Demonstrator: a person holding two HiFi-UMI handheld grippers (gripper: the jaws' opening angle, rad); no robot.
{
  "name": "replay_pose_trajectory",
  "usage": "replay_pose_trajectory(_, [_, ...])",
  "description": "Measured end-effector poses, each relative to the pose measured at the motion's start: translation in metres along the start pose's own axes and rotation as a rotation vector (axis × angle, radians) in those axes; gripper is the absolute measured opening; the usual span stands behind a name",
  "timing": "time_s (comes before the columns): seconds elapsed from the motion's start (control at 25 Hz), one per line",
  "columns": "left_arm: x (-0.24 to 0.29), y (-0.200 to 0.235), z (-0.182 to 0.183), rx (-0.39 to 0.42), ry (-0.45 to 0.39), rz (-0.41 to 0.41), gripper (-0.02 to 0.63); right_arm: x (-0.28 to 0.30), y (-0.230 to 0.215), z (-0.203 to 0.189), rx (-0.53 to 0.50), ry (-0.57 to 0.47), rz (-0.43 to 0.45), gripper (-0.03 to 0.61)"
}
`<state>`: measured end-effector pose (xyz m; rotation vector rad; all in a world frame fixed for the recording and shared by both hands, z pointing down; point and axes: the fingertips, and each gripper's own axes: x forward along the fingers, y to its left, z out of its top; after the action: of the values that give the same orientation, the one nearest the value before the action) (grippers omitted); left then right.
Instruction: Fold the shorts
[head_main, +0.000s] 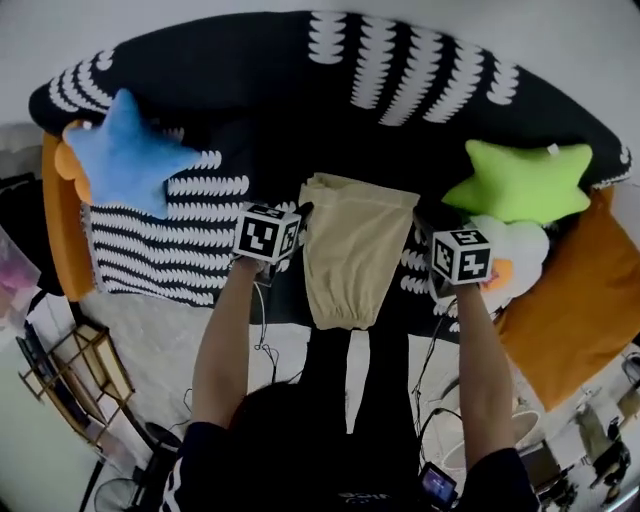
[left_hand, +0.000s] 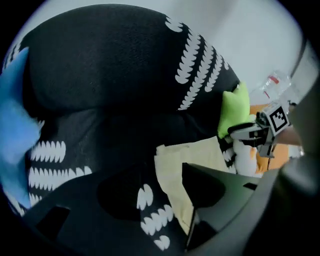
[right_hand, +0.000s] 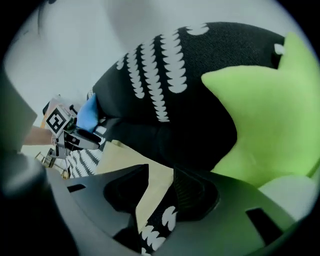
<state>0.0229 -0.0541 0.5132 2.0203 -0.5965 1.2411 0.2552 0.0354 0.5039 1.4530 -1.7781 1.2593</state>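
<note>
Beige shorts lie folded lengthwise into a narrow strip on the black-and-white patterned cover, waistband end far, hems near. My left gripper is at the strip's far left corner. In the left gripper view, its jaws stand apart over the shorts' edge and the cover, with nothing pinched. My right gripper is at the strip's right side. In the right gripper view, a narrow gap between its jaws shows the shorts' edge and the patterned cover below, not clamped.
A lime green star pillow lies right of the shorts, a white plush and an orange cushion beside it. A blue star pillow sits at the left. Cables and a wooden rack are on the floor near the person's legs.
</note>
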Motion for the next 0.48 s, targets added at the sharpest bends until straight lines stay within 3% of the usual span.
replay_pose_trajectory(0.12, [0.022, 0.003, 0.016, 0.152, 0.054, -0.041, 0.256, 0.015, -0.013, -0.013, 0.086, 0.013, -0.023, 0.153])
replay_pose_trajectory(0.24, [0.042, 0.012, 0.020, 0.213, 0.117, -0.051, 0.267, 0.029, -0.020, -0.017, 0.125, 0.018, -0.021, 0.155])
replay_pose_trajectory(0.4, [0.055, 0.014, 0.015, 0.068, 0.171, -0.145, 0.229, 0.046, -0.024, -0.018, 0.176, 0.026, 0.002, 0.156])
replay_pose_trajectory(0.48, [0.058, 0.021, 0.014, 0.051, 0.188, -0.127, 0.139, 0.054, -0.024, -0.020, 0.197, 0.048, 0.014, 0.153])
